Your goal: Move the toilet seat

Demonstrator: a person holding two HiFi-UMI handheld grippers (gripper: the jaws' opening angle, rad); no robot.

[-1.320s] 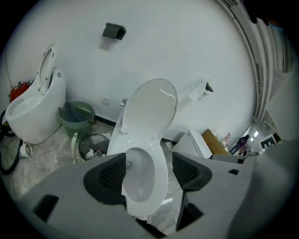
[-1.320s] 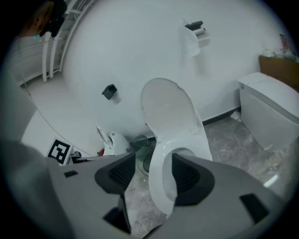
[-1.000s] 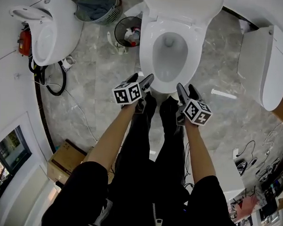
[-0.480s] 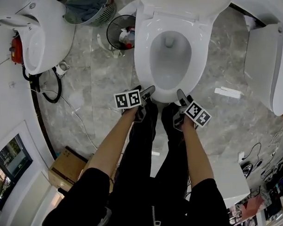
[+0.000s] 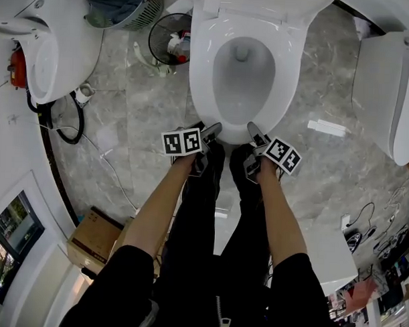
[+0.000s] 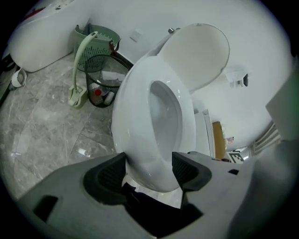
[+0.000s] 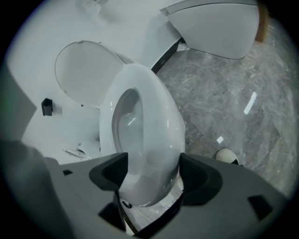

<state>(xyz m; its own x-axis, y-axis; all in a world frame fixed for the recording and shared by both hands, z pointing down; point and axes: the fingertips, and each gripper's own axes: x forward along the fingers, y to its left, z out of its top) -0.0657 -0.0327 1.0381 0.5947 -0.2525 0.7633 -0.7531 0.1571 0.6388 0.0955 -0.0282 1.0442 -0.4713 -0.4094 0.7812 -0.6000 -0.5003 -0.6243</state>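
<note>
My left claw point(image 5: 214, 131) and right claw point(image 5: 254, 132) hang apart, with the near edge of the lowered toilet seat point(image 5: 201, 72) between each pair of jaws, ungripped. The left jaws have just narrowed and the right widened. Floor point(image 5: 143, 97) lies open on either side.

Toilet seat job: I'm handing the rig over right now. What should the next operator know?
Left gripper: open, jaws just been closing, toilet seat's front rim between them, not clamped.
Right gripper: open, jaws just been opening, same rim between them.
Seat lies down on the bowl; lid stands up.
Done: both grippers at the seat. Left: grip and move it.
</note>
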